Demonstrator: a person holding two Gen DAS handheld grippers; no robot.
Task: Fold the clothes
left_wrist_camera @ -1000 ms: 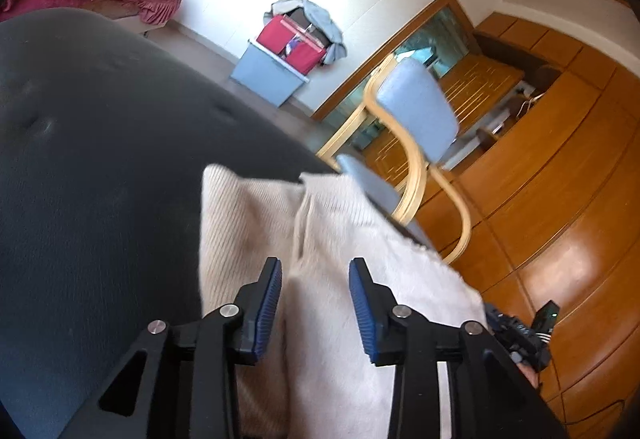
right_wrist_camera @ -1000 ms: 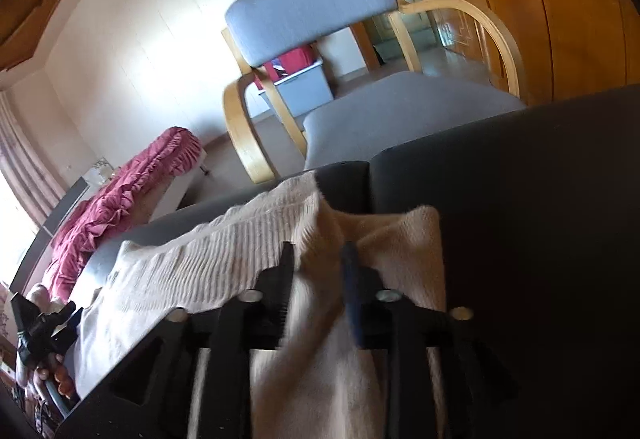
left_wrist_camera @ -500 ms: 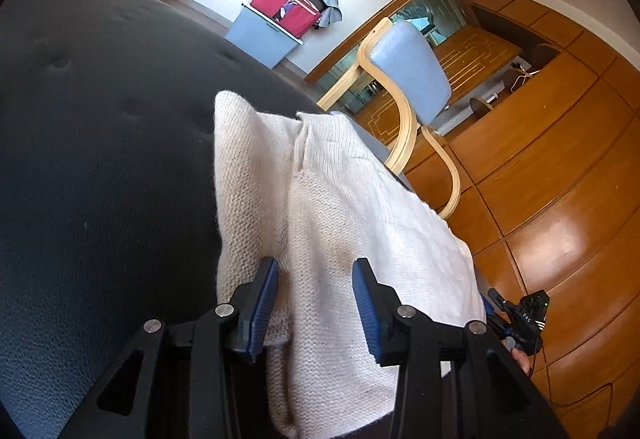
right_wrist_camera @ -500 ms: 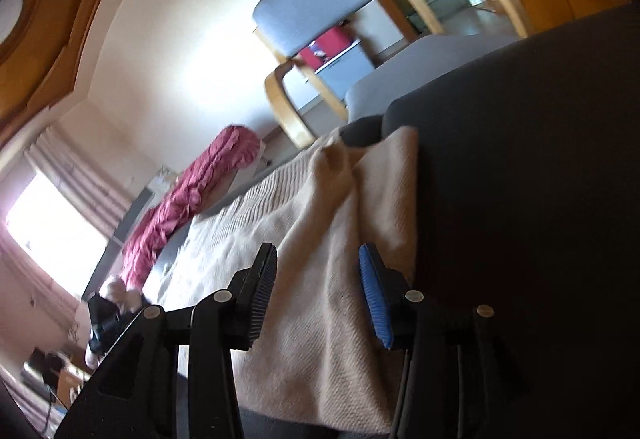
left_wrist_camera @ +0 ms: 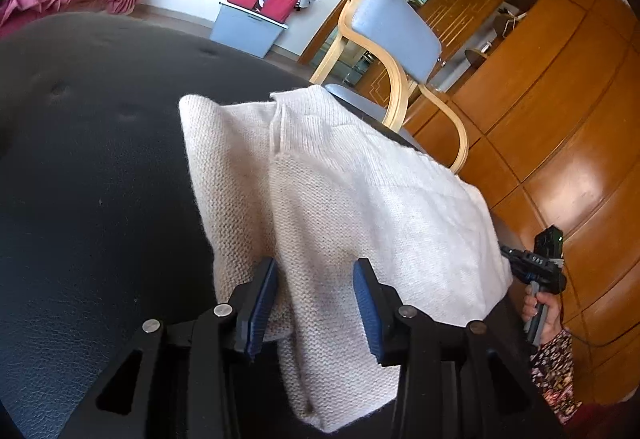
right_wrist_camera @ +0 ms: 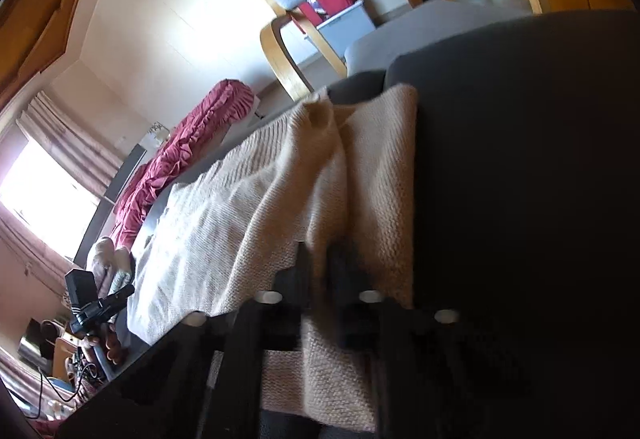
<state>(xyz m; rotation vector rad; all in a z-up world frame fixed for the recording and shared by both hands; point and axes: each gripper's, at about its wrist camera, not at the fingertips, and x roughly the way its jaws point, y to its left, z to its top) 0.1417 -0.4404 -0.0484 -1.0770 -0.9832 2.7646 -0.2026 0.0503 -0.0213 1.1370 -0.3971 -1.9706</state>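
Since half a second earlier the right gripper (right_wrist_camera: 320,263) has clamped shut on the near edge of the cream knitted sweater (left_wrist_camera: 352,199), partly folded on the dark cushioned surface (left_wrist_camera: 100,179); the left gripper (left_wrist_camera: 314,303) straddles that edge half open, gripping nothing, so further folds remain.

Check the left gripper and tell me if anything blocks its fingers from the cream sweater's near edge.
Nothing visible does. The left gripper has its blue fingers open astride the cream sweater, the knit lying bare between them on the dark cushion. The right gripper is shut on the sweater's other side.
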